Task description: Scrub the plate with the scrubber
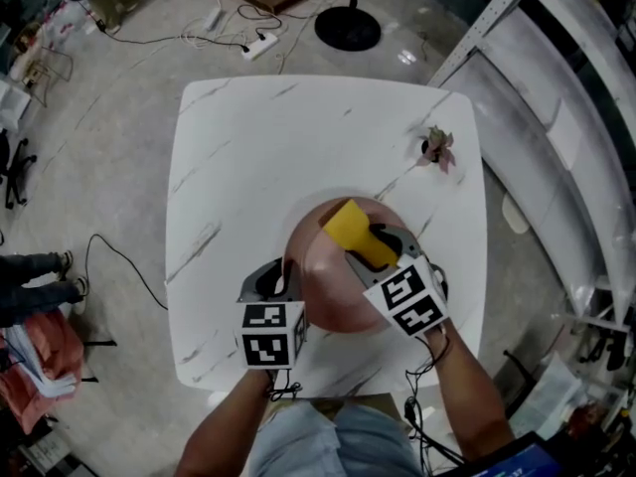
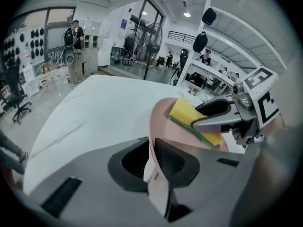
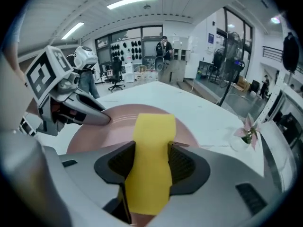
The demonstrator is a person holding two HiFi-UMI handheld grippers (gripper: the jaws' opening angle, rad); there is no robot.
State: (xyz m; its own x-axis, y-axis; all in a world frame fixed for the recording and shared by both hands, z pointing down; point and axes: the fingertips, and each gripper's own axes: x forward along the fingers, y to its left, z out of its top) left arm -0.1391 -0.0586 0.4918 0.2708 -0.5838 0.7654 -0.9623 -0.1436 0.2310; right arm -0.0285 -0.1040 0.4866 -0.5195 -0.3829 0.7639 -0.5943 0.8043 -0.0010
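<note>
A pink plate (image 1: 333, 286) lies on the white marble table (image 1: 248, 147) near its front edge. My left gripper (image 1: 288, 271) is shut on the plate's left rim; in the left gripper view that rim (image 2: 158, 126) runs edge-on between the two pads of my left gripper (image 2: 152, 157). A yellow scrubber (image 1: 351, 229) with a green backing is clamped in my right gripper (image 1: 386, 246), its free end over the plate's middle. The right gripper view shows the scrubber (image 3: 151, 145) squeezed between the pads of my right gripper (image 3: 150, 162), above the plate (image 3: 113, 124).
A small pink flower in a pot (image 1: 437, 149) stands on the table at the back right, seen too as the flower (image 3: 247, 132) in the right gripper view. On the floor beyond the table are a round black stand base (image 1: 348, 28), a power strip (image 1: 260, 43) and cables.
</note>
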